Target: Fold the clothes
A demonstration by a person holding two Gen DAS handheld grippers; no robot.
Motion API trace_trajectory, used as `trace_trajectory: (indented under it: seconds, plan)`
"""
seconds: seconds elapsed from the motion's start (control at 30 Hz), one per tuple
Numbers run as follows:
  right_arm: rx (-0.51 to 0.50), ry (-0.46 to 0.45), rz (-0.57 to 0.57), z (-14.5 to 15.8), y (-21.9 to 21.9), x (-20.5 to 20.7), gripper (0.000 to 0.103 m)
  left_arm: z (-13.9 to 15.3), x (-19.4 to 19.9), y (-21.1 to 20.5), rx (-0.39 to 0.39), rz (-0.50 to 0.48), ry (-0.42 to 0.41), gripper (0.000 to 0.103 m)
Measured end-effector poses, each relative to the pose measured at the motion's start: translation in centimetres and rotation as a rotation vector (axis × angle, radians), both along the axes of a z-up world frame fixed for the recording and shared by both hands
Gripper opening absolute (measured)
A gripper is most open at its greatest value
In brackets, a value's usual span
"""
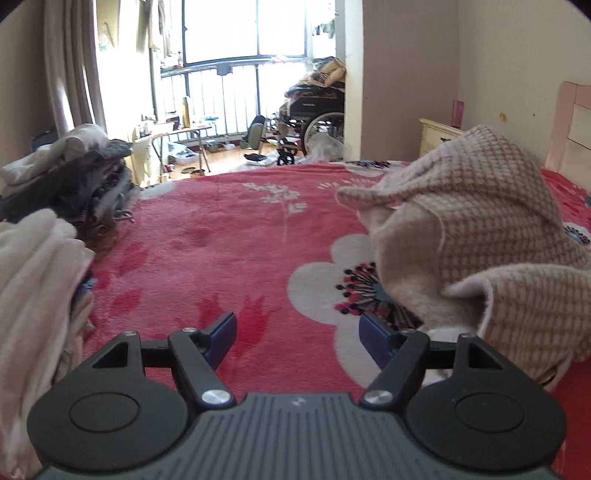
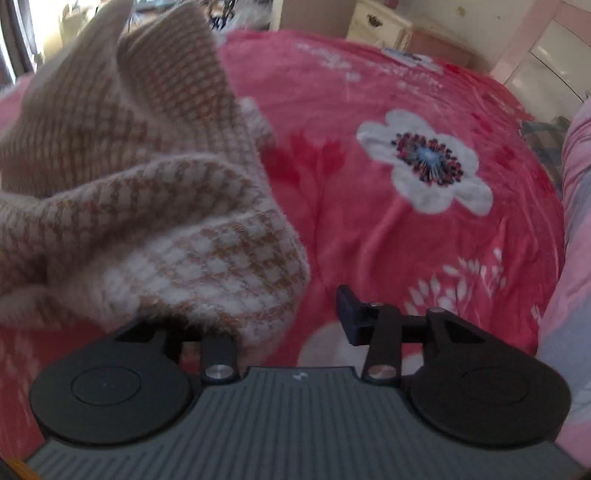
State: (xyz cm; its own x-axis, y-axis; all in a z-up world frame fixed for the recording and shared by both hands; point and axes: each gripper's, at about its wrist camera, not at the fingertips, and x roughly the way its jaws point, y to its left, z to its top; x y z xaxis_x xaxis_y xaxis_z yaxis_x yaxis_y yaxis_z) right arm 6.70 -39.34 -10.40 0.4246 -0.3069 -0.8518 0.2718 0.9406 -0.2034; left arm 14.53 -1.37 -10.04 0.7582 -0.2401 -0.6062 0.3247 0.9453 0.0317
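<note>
Checked garment (image 2: 140, 192) drapes over the spread right gripper's (image 2: 280, 317) left finger.

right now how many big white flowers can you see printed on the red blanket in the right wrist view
2. One whole flower lies right of the checked garment; part of another shows between the right gripper fingers. More may be hidden under the garment.

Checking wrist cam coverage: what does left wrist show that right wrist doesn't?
Left only: clothes pile at the bed's left edge, window, wheelchair.
Right only: pink bedding at right; sweater draped over the right gripper's left finger.
Both: sweater, red blanket, nightstand. Left gripper open, empty.
</note>
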Motion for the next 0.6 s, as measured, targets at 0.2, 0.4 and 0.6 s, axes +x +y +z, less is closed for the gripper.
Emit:
trace_trajectory:
  seconds: [0.2, 0.4, 0.6]
  plan:
    - [-0.300, 0.214, 0.563, 3.4, 7.6, -6.0, 0.097, -1.4, 0.0, -2.9, 0.006, -0.089, 0.030, 0.077]
    - [0.031, 0.059, 0.834, 11.5, 10.1, -6.5, 0.097, -2.6, -0.1, -5.2, 0.006, -0.137, 0.057, 0.077]
    - [0.132, -0.274, 0.693, 14.3, 11.9, 5.6, 0.102, -2.7, -1.6, -7.1, 0.024, -0.200, 0.062, 0.077]
